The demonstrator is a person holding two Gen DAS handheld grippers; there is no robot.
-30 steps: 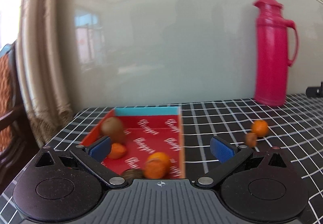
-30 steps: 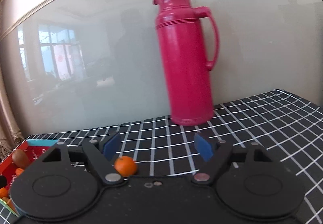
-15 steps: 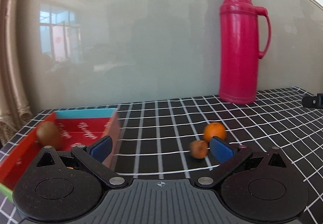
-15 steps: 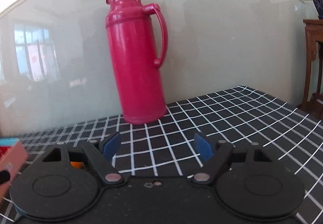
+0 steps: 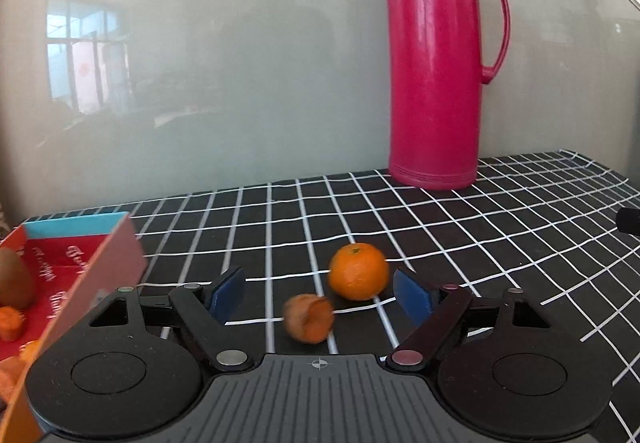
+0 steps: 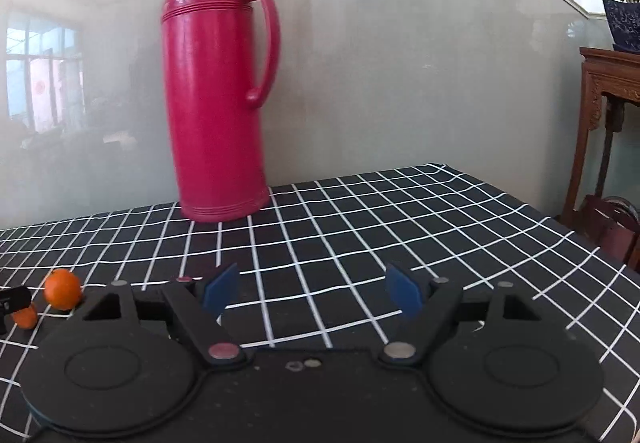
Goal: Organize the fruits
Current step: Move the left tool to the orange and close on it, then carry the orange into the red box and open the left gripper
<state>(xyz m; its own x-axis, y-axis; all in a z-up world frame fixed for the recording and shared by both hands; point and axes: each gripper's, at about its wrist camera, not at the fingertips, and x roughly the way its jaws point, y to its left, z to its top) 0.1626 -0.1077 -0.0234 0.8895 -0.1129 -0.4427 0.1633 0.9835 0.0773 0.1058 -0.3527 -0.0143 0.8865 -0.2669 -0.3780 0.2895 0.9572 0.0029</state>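
In the left wrist view my left gripper (image 5: pixel 320 293) hovers low over the checked tablecloth, its jaws closing. A small brown-orange fruit (image 5: pixel 308 318) lies between the blue pads, untouched by either. A round orange mandarin (image 5: pixel 359 271) sits just beyond it, near the right pad. At the far left stands the red box (image 5: pixel 108 263) with a kiwi (image 5: pixel 15 279) and orange fruit inside. My right gripper (image 6: pixel 310 291) is open over bare cloth, holding nothing; the mandarin (image 6: pixel 62 289) and the smaller fruit (image 6: pixel 25 316) show at its far left.
A tall pink thermos (image 5: pixel 436 63) stands at the back of the table against a glossy grey wall panel. A wooden side stand (image 6: pixel 612 91) with a blue pot (image 6: pixel 624 23) is off the table's right edge. Black cloth with white grid covers the table (image 6: pixel 400 211).
My left gripper swung right from over the red box to the two loose fruits, and its jaws narrowed. My right gripper also swung right, leaving the mandarin at its left edge.
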